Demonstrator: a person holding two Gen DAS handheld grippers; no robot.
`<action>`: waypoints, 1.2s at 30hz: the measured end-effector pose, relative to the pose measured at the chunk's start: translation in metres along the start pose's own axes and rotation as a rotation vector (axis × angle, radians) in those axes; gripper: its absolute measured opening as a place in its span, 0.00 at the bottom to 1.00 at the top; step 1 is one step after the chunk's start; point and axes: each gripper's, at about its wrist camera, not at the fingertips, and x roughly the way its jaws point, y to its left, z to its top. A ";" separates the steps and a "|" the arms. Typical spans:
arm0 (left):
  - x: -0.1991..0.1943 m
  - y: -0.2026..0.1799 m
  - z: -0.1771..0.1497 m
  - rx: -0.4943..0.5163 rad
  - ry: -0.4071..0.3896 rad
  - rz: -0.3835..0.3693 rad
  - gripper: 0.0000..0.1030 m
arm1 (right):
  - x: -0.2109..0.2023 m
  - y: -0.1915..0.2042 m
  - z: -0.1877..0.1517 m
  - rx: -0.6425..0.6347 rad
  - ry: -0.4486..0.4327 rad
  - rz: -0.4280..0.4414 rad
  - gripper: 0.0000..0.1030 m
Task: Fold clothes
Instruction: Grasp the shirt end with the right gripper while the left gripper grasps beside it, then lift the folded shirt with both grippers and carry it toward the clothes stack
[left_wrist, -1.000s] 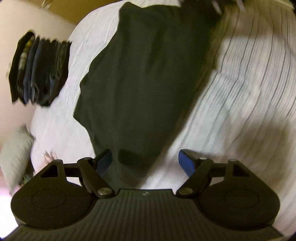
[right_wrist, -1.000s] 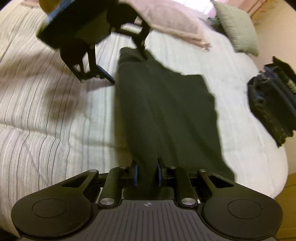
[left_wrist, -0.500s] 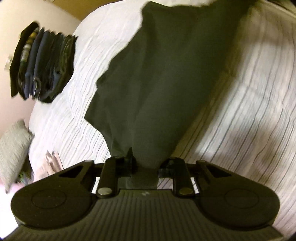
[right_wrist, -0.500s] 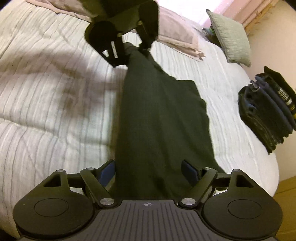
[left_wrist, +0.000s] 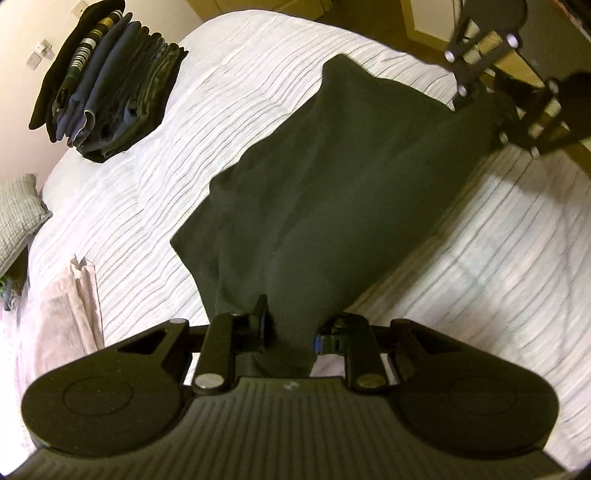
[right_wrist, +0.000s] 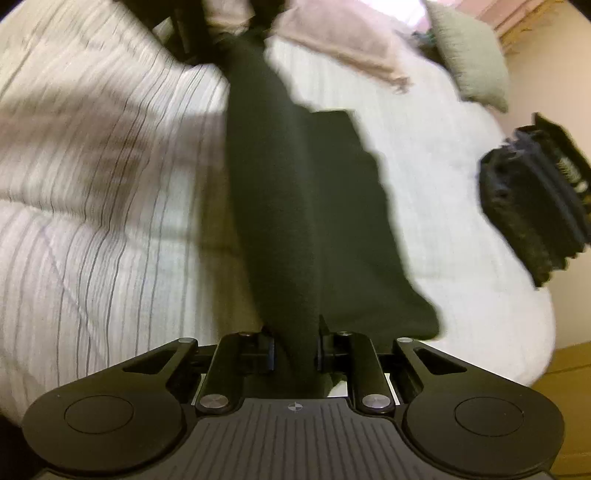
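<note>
Gripping one dark garment (left_wrist: 332, 192) by two grippers, one folded stack (left_wrist: 107, 81) beside

One dark garment (left_wrist: 332, 192), two grippers, left gripper (left_wrist: 290, 328) and right gripper (right_wrist: 293, 352), one stack of folded clothes (left_wrist: 107, 81) at ten o'clock, one grey pillow (right_wrist: 469, 55), one pink blanket (left_wrist: 70, 314), one striped bed (left_wrist: 498, 258)

Each claw has a matte black body: a ribbed central plate with a small crosshair mark, flanked by two rounded lobes bearing embossed circles. The left claw (left_wrist: 290, 326) and right claw (right_wrist: 293, 354) carry black linkage bars pinned with silver round-headed screws; blue pads line the fingers (left_wrist: 263, 325).
</note>
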 end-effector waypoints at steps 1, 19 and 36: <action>-0.007 -0.005 0.001 0.012 0.001 0.002 0.18 | -0.008 -0.003 0.000 -0.013 0.000 -0.003 0.16; -0.149 -0.036 0.019 0.010 -0.101 0.103 0.18 | -0.165 -0.018 0.015 -0.100 -0.064 -0.127 0.16; -0.178 -0.046 0.097 0.020 -0.119 0.174 0.18 | -0.200 -0.086 -0.050 -0.124 -0.126 -0.176 0.16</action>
